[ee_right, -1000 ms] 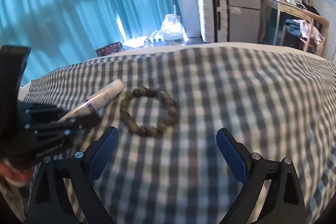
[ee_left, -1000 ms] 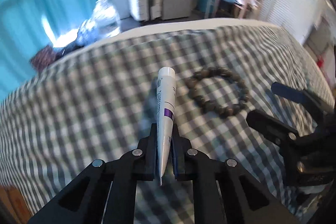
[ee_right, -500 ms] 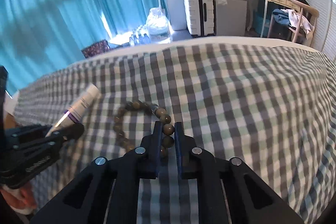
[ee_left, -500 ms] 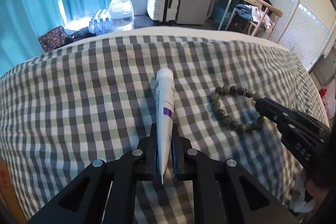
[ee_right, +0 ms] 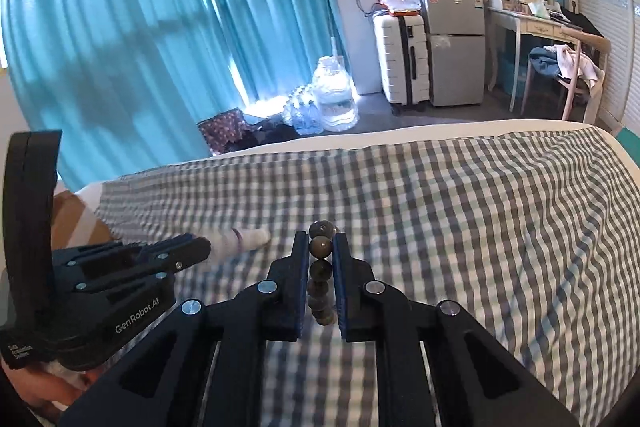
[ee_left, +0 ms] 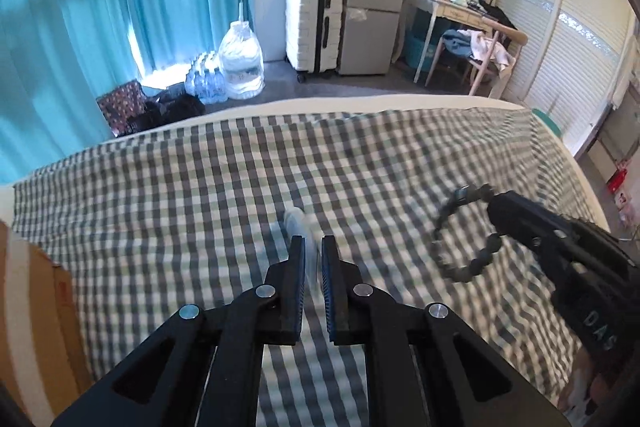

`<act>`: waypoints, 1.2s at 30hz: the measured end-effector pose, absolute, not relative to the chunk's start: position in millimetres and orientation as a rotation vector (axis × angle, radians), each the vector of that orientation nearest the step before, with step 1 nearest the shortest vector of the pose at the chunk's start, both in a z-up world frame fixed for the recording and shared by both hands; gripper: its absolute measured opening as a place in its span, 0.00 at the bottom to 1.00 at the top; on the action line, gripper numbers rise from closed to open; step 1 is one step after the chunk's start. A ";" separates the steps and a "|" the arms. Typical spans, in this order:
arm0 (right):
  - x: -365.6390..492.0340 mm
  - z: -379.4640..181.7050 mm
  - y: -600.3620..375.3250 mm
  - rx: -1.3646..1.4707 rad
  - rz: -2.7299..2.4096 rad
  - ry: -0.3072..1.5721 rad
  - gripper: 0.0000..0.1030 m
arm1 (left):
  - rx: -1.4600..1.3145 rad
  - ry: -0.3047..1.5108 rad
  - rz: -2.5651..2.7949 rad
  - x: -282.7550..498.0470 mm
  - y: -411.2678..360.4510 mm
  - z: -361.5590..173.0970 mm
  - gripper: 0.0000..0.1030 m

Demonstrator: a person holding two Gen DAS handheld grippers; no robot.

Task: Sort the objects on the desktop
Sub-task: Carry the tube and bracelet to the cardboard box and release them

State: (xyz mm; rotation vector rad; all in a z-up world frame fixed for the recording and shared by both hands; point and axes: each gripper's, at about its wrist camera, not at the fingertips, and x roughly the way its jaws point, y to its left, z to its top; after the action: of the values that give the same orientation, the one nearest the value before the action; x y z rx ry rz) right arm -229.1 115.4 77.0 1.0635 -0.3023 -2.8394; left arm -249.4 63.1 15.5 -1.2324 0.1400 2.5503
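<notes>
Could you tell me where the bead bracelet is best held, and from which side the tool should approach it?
Take the bead bracelet across one short stretch of its loop, coming end-on along the strand, as the right tool does now: fingers either side of the round beads, the rest hanging free. The left tool holds the blurred white tube.

We see a woven checked cloth (ee_left: 200,195) with a soft matt surface covering the bed. The left gripper (ee_left: 313,259) and right gripper (ee_right: 321,255) are matt black plastic with bright metal rivets and blue pads on the inner faces. We note the bead bracelet (ee_right: 320,271) has smooth, slightly glossy dark beads, perhaps stone or wood. The white tube (ee_left: 298,223), blurred, looks like smooth plastic. At the left edge lies matt brown cardboard (ee_left: 44,307). The curtains (ee_right: 160,27) are thin, faintly sheeny fabric.
</notes>
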 end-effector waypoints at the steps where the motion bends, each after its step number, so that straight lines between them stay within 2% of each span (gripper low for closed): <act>1: -223.6 80.8 112.4 1.054 -2.839 -0.301 0.11 | -1.215 0.135 2.555 -239.4 64.4 23.1 0.08; 10: -174.0 99.5 97.5 1.037 -2.839 -0.273 0.11 | -1.176 0.077 2.537 -198.8 45.3 45.3 0.09; 11: -171.2 98.1 97.6 1.045 -2.833 -0.275 0.11 | -1.181 0.079 2.538 -198.6 44.2 42.5 0.11; 12: -169.7 97.0 98.7 1.048 -2.837 -0.275 0.11 | -1.189 0.081 2.534 -197.6 43.3 38.7 0.19; 14: -171.0 93.5 105.8 1.058 -2.831 -0.291 0.11 | -1.220 0.077 2.527 -198.8 42.1 25.0 0.27; 19: -176.1 79.6 114.1 1.091 -2.819 -0.317 0.11 | -1.350 0.040 2.514 -224.9 46.4 -24.2 0.37; 20: -178.9 74.5 115.5 1.106 -2.809 -0.318 0.11 | -1.363 0.028 2.516 -230.4 47.1 -29.9 0.44; 21: -182.1 68.4 116.6 1.124 -2.803 -0.320 0.11 | -1.376 0.015 2.523 -237.4 47.9 -37.9 0.45; 27: -197.8 43.4 133.9 1.202 -2.779 -0.355 0.11 | -1.449 0.043 2.517 -274.4 58.3 -76.3 0.44; 28: -199.8 42.4 136.6 1.206 -2.778 -0.356 0.11 | -1.442 0.016 2.516 -278.6 56.6 -79.3 0.41; 29: -201.6 41.0 137.9 1.210 -2.778 -0.355 0.11 | -1.432 0.007 2.516 -280.3 56.2 -80.1 0.25; 36: -203.1 40.6 135.6 1.211 -2.773 -0.331 0.11 | -1.369 -0.009 2.547 -276.4 49.2 -55.9 0.26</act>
State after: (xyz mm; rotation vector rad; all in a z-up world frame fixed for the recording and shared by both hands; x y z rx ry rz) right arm -203.1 135.6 40.6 1.2110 -0.3314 -2.7728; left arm -276.4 49.2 -55.9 -1.3694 -0.0086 2.5471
